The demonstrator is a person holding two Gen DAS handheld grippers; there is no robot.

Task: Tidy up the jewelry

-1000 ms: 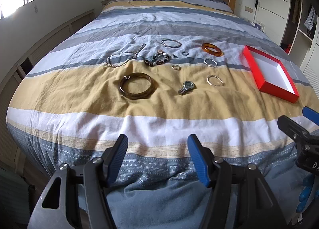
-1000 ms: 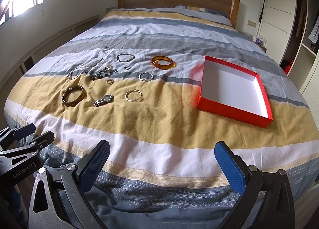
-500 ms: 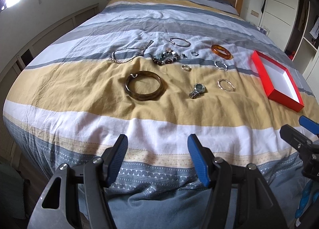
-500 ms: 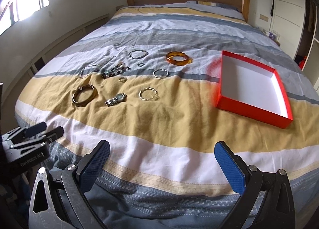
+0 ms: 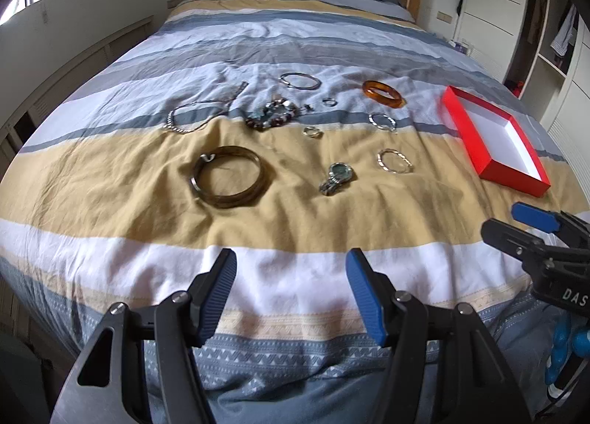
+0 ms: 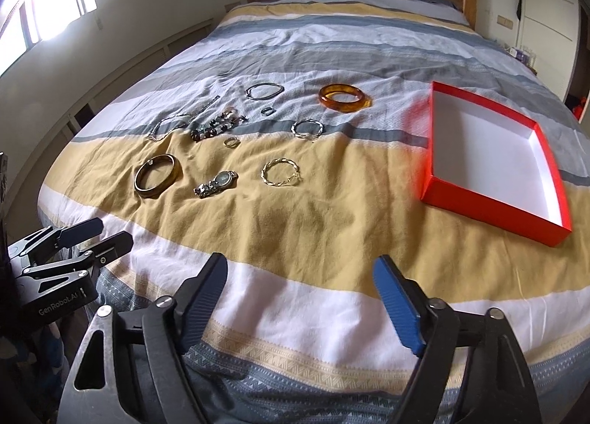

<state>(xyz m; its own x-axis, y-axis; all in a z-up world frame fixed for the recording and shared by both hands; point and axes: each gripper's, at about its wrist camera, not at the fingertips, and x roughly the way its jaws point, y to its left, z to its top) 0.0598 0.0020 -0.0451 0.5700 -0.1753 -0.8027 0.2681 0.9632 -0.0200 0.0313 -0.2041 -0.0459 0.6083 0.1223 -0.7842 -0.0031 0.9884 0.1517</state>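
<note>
2 grippers hang over the foot of the bed [image 5: 110,180], both aimed down at the striped duvet, neither touching any jewelry. Left gripper [image 5: 291,295] has its blue pads spread apart with only bedding between them. Right gripper [image 6: 300,304] is wide too, but its jaws are closing in as we watch, and nothing sits between them except fabric.

Jewelry is scattered across the yellow and grey bands, well apart from both tools. From the right wrist view: dark bangle [image 6: 158,175] at 9 o'clock of the spread, wristwatch [image 6: 215,183] just to its right, then a twisted gold bracelet [image 6: 280,173] at 3 o'clock of the watch. Beyond those, a small ring [image 6: 231,142] lies near the centre, a beaded bracelet [image 6: 215,127] at 11 o'clock of it, and a chain necklace [image 6: 173,126] out to the left. A twisted silver bracelet [image 6: 308,128] sits at 12 o'clock of the gold one. Farthest up, at 12 o'clock of the group, rest a thin silver bangle [image 6: 264,91] and an amber bangle [image 6: 344,97], with another small ring [image 6: 267,111] between the silver bangle and the beads.

1 red box [image 6: 549,180], white inside, lies open at 3 o'clock of everything, apart from the pieces.
</note>
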